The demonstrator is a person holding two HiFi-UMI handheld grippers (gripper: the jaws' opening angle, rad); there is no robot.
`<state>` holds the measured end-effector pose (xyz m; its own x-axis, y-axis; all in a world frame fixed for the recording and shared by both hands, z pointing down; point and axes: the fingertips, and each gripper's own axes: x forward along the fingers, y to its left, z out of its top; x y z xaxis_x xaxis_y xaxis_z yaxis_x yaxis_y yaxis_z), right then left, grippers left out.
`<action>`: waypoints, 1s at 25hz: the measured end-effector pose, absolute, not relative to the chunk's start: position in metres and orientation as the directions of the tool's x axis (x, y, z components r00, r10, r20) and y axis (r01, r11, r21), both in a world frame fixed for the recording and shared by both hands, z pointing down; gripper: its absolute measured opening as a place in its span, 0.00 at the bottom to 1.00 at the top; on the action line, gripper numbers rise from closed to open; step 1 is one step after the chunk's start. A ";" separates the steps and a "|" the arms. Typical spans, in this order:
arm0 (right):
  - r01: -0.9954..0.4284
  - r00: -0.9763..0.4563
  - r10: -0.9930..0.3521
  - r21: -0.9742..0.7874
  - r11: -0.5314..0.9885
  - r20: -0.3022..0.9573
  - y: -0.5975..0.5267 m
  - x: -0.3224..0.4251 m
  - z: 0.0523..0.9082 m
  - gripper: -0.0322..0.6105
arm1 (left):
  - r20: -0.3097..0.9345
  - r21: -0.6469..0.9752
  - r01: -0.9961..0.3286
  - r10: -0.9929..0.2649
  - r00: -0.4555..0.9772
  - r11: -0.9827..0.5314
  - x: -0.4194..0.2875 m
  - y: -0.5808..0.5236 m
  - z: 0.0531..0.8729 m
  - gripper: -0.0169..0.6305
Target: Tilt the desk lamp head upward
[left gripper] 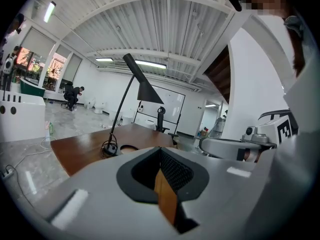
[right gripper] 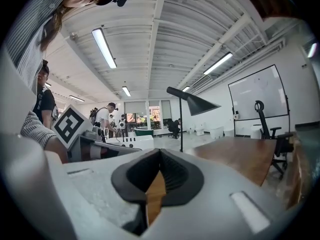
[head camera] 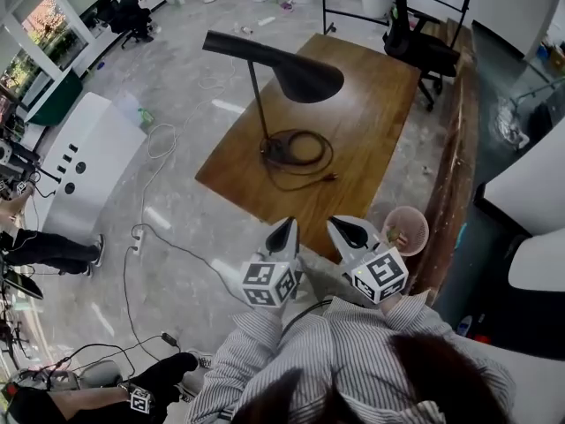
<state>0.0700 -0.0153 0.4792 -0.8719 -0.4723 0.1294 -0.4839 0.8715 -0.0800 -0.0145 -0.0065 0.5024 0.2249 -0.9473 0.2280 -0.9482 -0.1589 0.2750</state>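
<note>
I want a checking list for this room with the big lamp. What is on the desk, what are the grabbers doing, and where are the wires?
Surface: wooden desk, mostly bare.
Job's things: black desk lamp stands on the desk, shade facing down.
Clutter: nothing seen on the desk.
Grippers: left gripper and right gripper are both shut and empty, near the desk's front edge, apart from the lamp.
Cables: lamp cord lies coiled round the lamp's foot; floor cables trail at the left.
Surroundings: pink basket beside the desk, black office chair behind it, people at the room's edges.
</note>
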 end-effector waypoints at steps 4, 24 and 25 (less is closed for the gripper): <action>-0.515 -0.856 -0.508 -0.077 0.854 0.096 -0.053 0.045 0.470 0.05 | 0.217 0.259 -0.948 -0.945 0.243 -0.184 -0.041 -0.037 0.498 0.03; -0.670 -0.742 -0.669 -0.053 0.741 0.043 -0.204 -0.040 0.435 0.05 | 0.287 0.153 -0.937 -0.893 0.345 -0.313 -0.156 -0.177 0.500 0.19; -0.674 -0.739 -0.673 -0.059 0.736 0.044 -0.211 -0.039 0.436 0.06 | 0.290 0.148 -0.938 -0.893 0.343 -0.312 -0.157 -0.185 0.501 0.21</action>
<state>-0.0391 -0.2106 0.4356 -0.7387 -0.6727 0.0435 -0.6740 0.7364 -0.0590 -0.1570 -0.1848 0.5006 0.3429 -0.8934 0.2901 -0.9384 -0.3122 0.1479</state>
